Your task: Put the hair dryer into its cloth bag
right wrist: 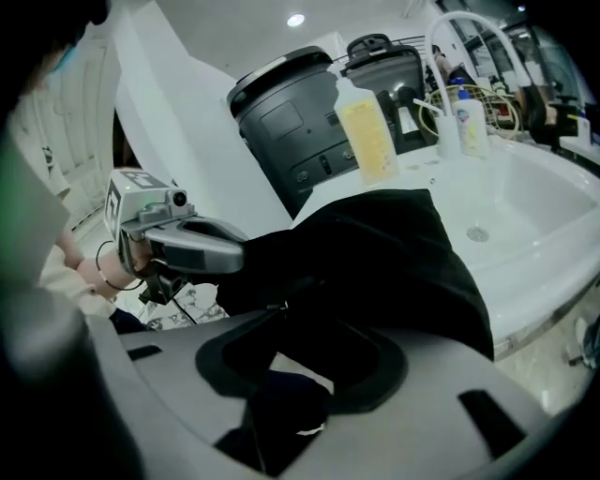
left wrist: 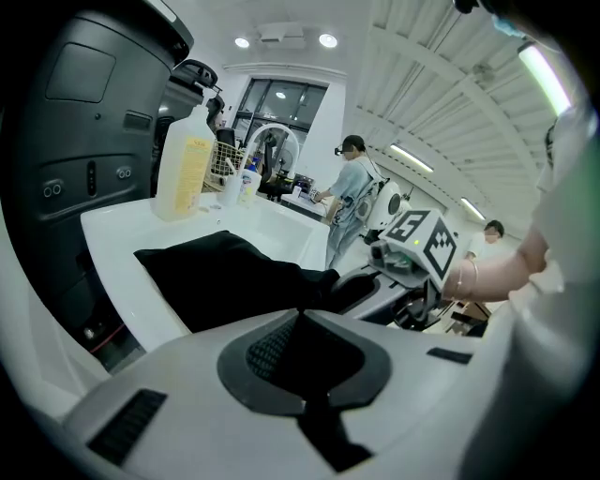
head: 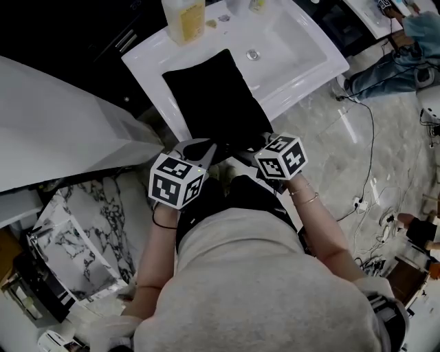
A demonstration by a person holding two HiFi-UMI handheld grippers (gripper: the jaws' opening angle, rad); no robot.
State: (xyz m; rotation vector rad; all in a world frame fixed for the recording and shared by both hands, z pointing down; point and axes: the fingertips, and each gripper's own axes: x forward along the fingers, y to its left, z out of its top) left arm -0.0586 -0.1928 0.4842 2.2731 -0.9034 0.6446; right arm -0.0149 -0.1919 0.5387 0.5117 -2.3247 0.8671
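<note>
So the floppy black cloth bag (head: 210, 100) is lying flat across the left side of the white moulded-sink bench (head: 295, 48). Its far end is up near the back and its near end hangs over the front edge towards the person. Next to it, the basin with its little metal drain (head: 253, 53) is bare. A clear plastic bottle of yellow liquid (head: 184, 19) stands at the back of the bench, just past the bag's far end.

Both tools are down at the near end of the bag, side by side and close together. The left hand-held gripper (left wrist: 300, 314) is clenched, with its jaws pinched together on a fold of the black fabric. The right hand-held gripper (right wrist: 274, 309) is grasping the bag too. Cloth is bunched over its pads and the jaw tips come together on it, though there's a gap further back between the jaws.

Honestly can't make out the hair dryer in any view; that whole area is just black on black.

A big dark grey lidded bin (right wrist: 291, 122) sits off to the left of the bench. Another person in a light blue top (left wrist: 352, 192) is standing further back in the room.
</note>
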